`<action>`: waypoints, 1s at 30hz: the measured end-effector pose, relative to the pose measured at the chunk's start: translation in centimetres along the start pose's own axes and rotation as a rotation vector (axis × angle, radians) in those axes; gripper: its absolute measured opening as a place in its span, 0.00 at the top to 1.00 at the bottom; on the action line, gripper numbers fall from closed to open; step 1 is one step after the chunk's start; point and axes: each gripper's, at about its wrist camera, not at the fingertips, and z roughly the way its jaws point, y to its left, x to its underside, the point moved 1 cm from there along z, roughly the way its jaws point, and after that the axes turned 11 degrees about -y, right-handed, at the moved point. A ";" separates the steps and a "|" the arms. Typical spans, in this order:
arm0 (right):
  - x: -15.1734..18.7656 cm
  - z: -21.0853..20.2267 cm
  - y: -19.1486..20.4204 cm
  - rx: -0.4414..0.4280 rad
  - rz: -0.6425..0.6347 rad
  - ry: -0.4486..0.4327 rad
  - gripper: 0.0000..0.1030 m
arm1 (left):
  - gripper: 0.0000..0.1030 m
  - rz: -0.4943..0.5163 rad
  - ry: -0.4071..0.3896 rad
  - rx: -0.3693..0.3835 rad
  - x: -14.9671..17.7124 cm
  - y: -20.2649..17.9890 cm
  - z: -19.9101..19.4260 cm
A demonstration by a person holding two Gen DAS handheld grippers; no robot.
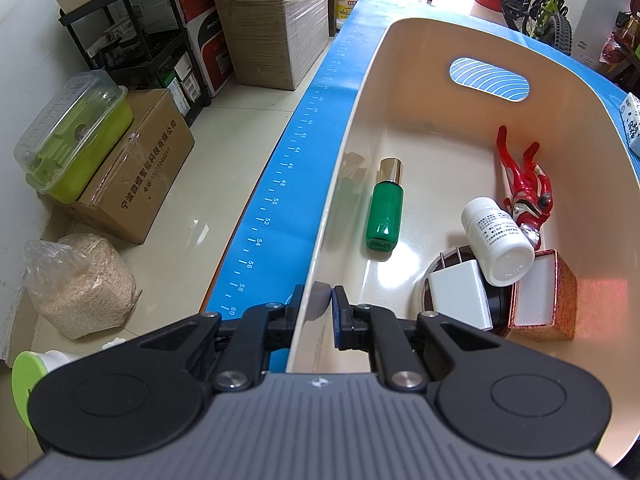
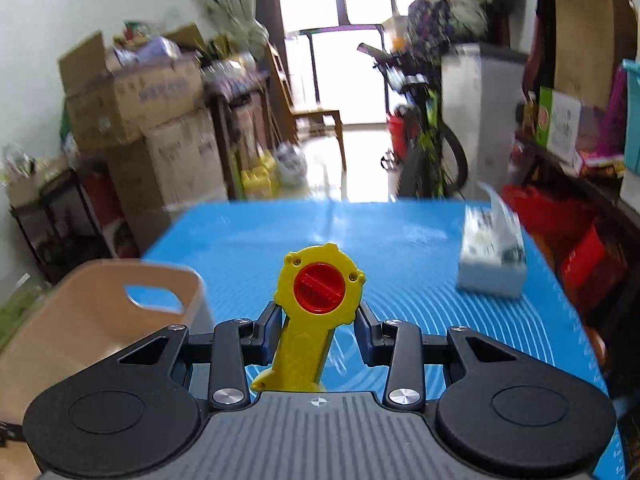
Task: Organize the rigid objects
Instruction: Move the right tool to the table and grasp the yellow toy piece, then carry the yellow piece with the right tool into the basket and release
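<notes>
In the left wrist view my left gripper [image 1: 318, 300] is shut on the near-left wall of a cream plastic bin [image 1: 360, 128]. Inside the bin lie a green bottle with a gold cap [image 1: 385, 208], a white pill bottle [image 1: 498, 242], a red toy figure [image 1: 526, 188], a white charger [image 1: 460, 294] on a dark round disc, and a red box [image 1: 544, 296]. In the right wrist view my right gripper [image 2: 318, 320] is shut on a yellow toy with a red round centre [image 2: 318, 292], held above the blue mat [image 2: 400, 240]. The bin [image 2: 96, 320] is at the lower left there.
A tissue box [image 2: 492, 256] stands on the mat at the right. Beyond the table's left edge are cardboard boxes [image 1: 136, 168], a green-lidded container [image 1: 72, 136], a sack of grain [image 1: 80, 284] and a black shelf. A bicycle [image 2: 424, 148] stands past the far edge.
</notes>
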 end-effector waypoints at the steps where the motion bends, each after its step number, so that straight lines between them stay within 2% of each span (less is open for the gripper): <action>1: -0.5 -0.4 0.3 -0.013 -0.002 -0.015 0.56 | 0.86 -0.001 0.000 0.000 0.0 0.0 0.0; 7: -3.3 -2.3 3.4 -0.119 -0.025 -0.089 0.56 | 0.85 0.000 0.000 0.000 0.0 0.0 0.0; 14: -3.8 -2.5 8.4 -0.253 -0.020 -0.074 0.56 | 0.85 0.000 0.000 0.001 0.0 0.0 0.0; 21: -0.6 -1.5 13.9 -0.330 -0.076 0.052 0.56 | 0.86 -0.001 0.000 0.003 0.0 0.2 0.0; 25: 1.4 -0.4 15.1 -0.341 -0.055 0.146 0.56 | 0.86 -0.001 0.001 0.003 0.0 0.2 0.0; 30: 3.6 1.2 16.1 -0.312 -0.092 0.287 0.56 | 0.86 -0.002 0.001 0.003 0.0 0.2 0.0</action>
